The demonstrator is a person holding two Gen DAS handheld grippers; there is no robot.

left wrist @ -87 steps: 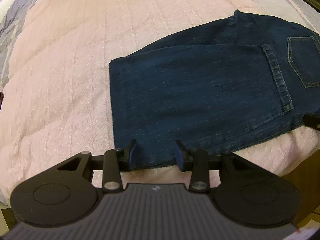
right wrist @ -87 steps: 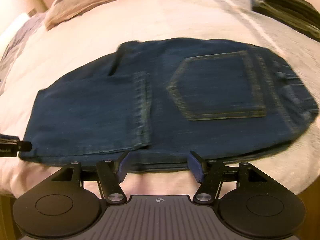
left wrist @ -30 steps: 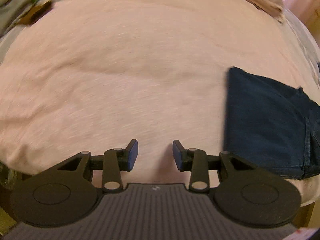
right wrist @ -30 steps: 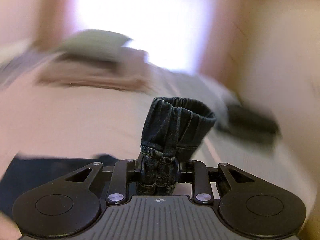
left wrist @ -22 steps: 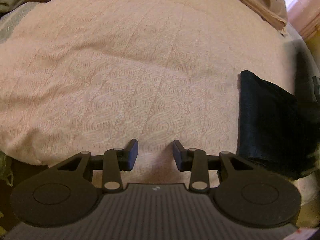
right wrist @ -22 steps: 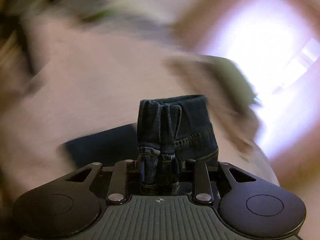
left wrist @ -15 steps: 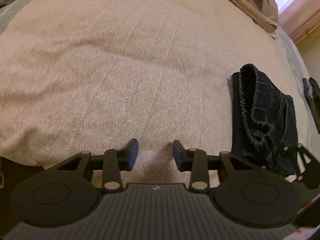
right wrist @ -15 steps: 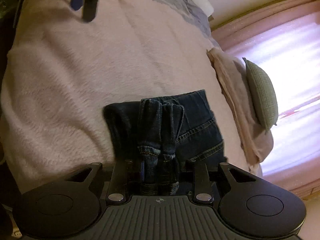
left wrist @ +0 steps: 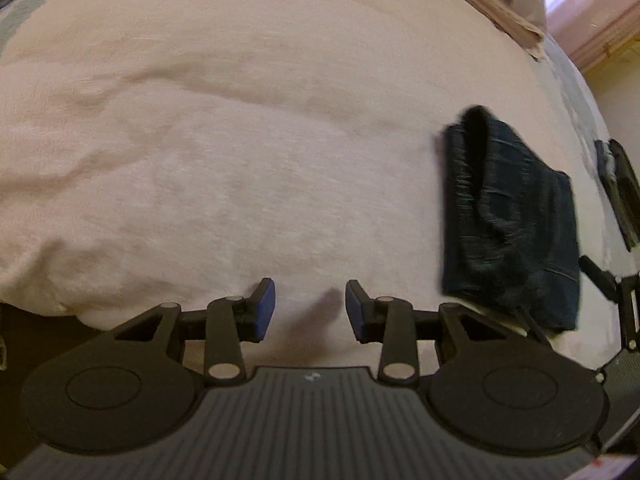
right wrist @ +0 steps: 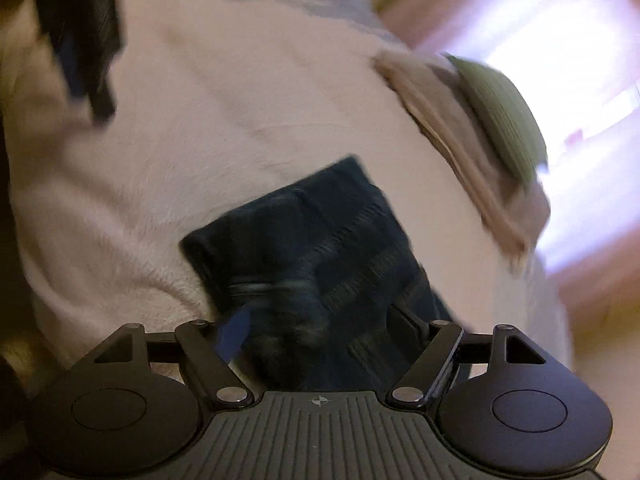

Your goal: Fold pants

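The dark denim pants (left wrist: 516, 224) lay folded into a compact bundle on the pink quilted bedspread (left wrist: 240, 140), close to the bed's near edge. In the right wrist view the bundle (right wrist: 316, 248) sat directly ahead of the right gripper (right wrist: 320, 332), its nearest fold running down between the two fingers. The jaws of that gripper were opening, already spread wide; the blue pad of one finger (right wrist: 234, 332) was smeared by motion blur, and as far as the blur allowed, neither pad seemed to press on the cloth. The left gripper (left wrist: 310, 306) hovered over bare bedspread near the same edge, well to the side of the pants, its jaws partly apart with nothing between them. Part of the right gripper's black frame (left wrist: 616, 292) showed at the right margin of the left wrist view, just beside the bundle. Toward the far edge of the bed lay a tan pillow (right wrist: 460, 140) with a green cushion (right wrist: 504, 116) on it, and a dark folded item (left wrist: 622, 184) rested near the bed's far right corner.
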